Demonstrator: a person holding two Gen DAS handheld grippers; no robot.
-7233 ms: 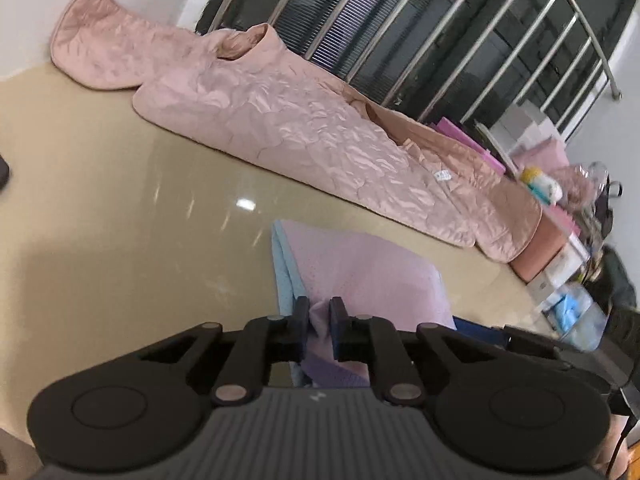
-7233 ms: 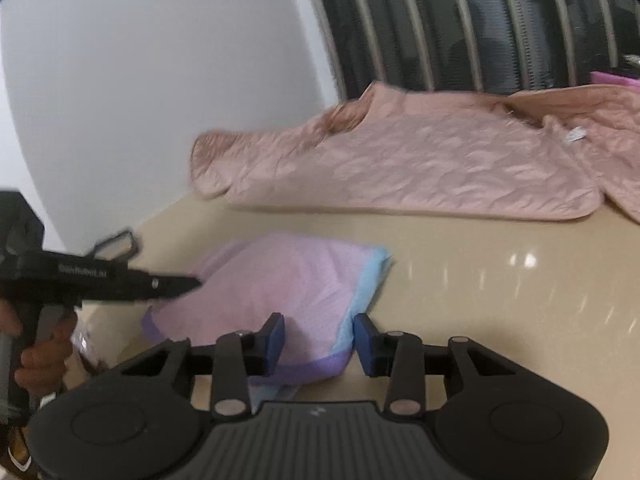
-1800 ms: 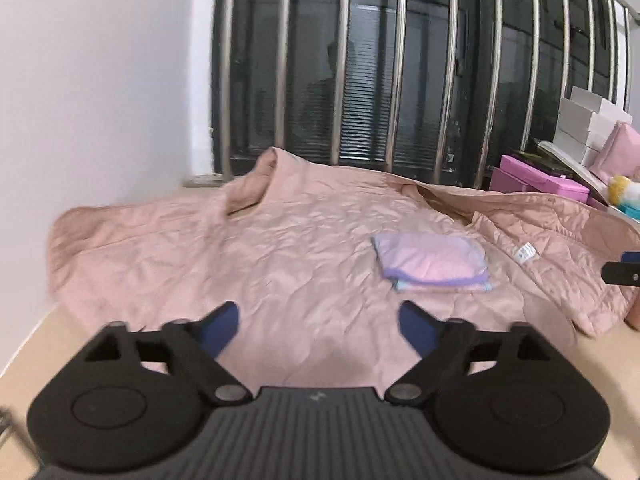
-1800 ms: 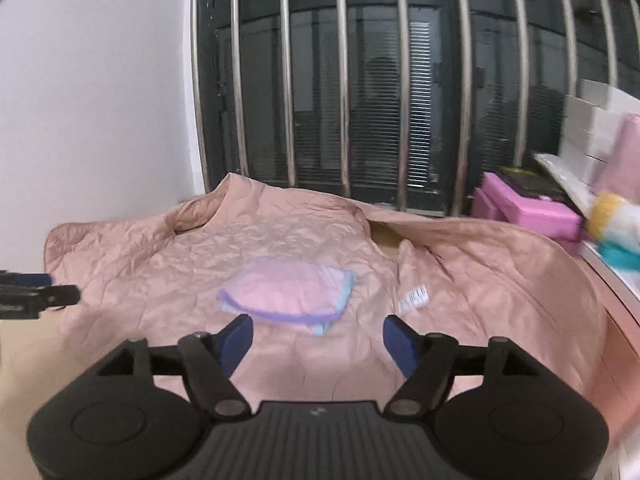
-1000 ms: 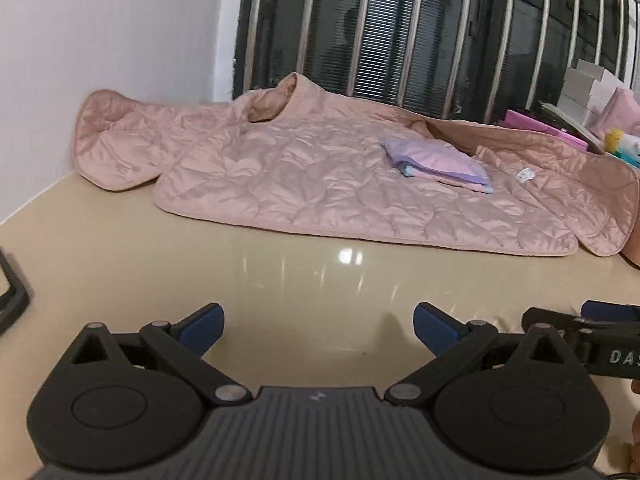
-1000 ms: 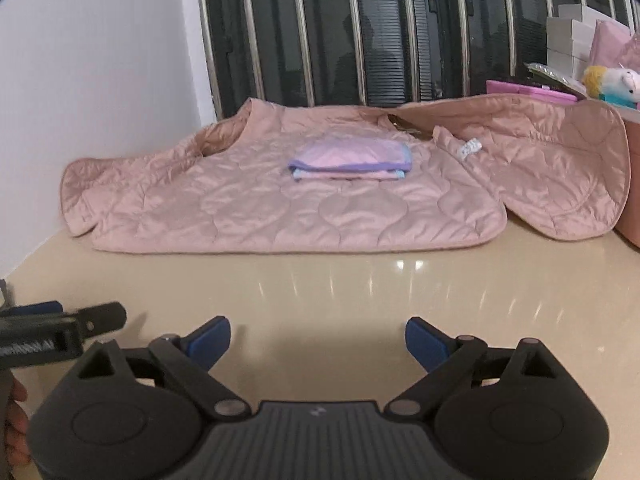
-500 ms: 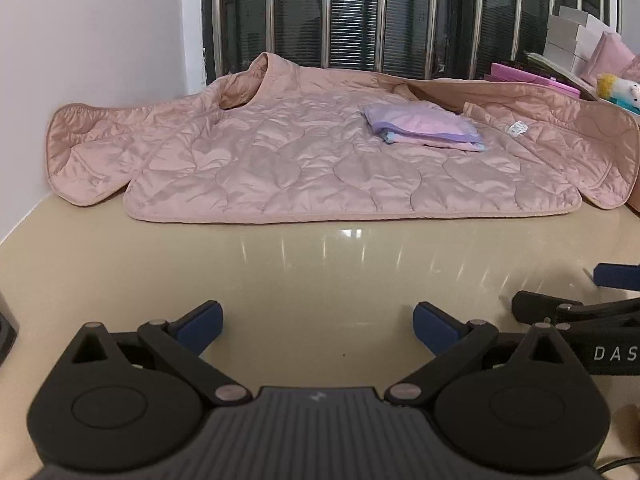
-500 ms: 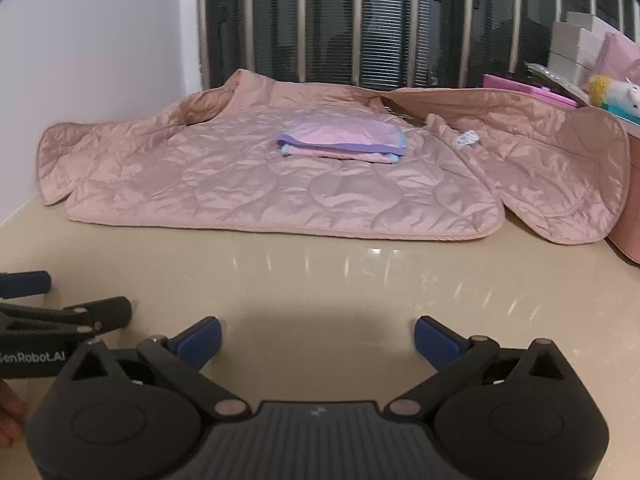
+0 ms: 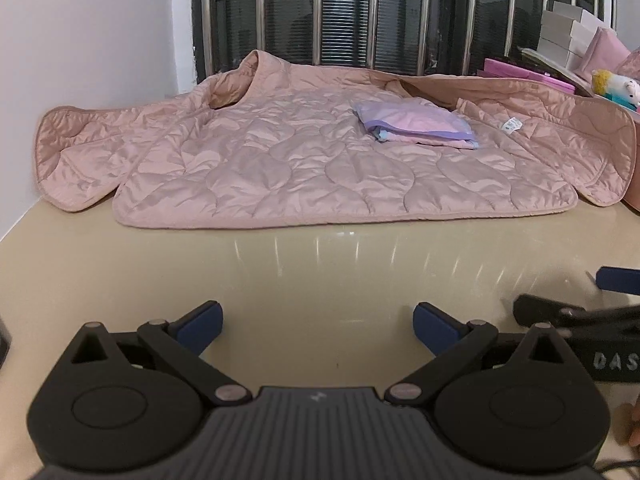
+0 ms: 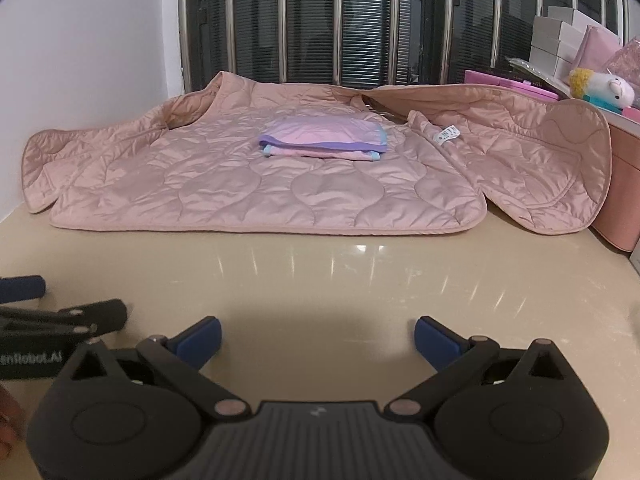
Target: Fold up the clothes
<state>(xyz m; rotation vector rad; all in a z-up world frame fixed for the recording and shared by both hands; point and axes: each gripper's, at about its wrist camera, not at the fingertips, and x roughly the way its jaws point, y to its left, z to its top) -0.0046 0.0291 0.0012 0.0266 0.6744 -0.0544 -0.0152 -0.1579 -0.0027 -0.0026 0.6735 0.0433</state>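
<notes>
A glossy beige bench (image 9: 320, 276) fills the foreground, with ceiling lights reflected on its surface. Behind its far edge stands a dark window with vertical metal bars (image 10: 340, 20) and slatted blinds. A white wall (image 9: 88, 40) runs along the bench's left edge. At the far right corner sit stacked white boxes (image 10: 556, 40), flat pink boxes (image 10: 508, 80) and a white plush toy with a yellow tuft (image 10: 600, 86).

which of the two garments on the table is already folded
The small lilac garment with purple trim, a neat flat stack. It lies on the pink quilted jacket, which is spread out unfolded.
</notes>
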